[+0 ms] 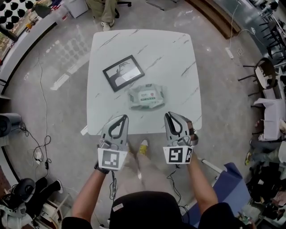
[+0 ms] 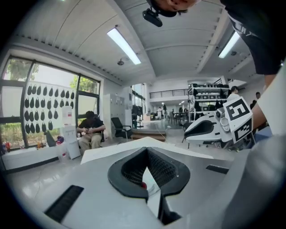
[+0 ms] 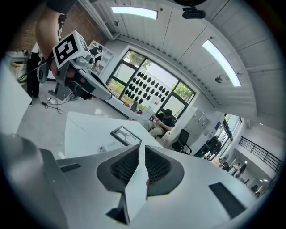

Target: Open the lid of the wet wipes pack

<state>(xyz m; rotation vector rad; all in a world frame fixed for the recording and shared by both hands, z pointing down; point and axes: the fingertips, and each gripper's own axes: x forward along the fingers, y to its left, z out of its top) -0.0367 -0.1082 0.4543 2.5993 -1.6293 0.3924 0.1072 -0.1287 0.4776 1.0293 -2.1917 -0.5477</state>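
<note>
A grey polished floor [image 1: 58,80] spreads round a square white table [image 1: 178,58] veined like marble, and every place here is given from that table. At its far side a person [image 1: 105,11] sits in a chair, hands together in the lap as the left gripper view shows. Just off its near edge, over the floor, the person wearing the camera holds both grippers side by side and well apart, each pointing toward the table. The left gripper [image 1: 121,118] has its fingers closed tip to tip with nothing between them. The right gripper [image 1: 170,115] has its fingers drawn almost together, a thin slit left between the tips, and it too is empty. On the table, left of its middle, a black-framed picture [image 1: 124,73] lies flat and turned askew. The wet wipes pack [image 1: 146,97] lies flat on the table between that frame and the near edge, close to the frame's corner, untouched by either gripper, its lid lying flat on top.
</note>
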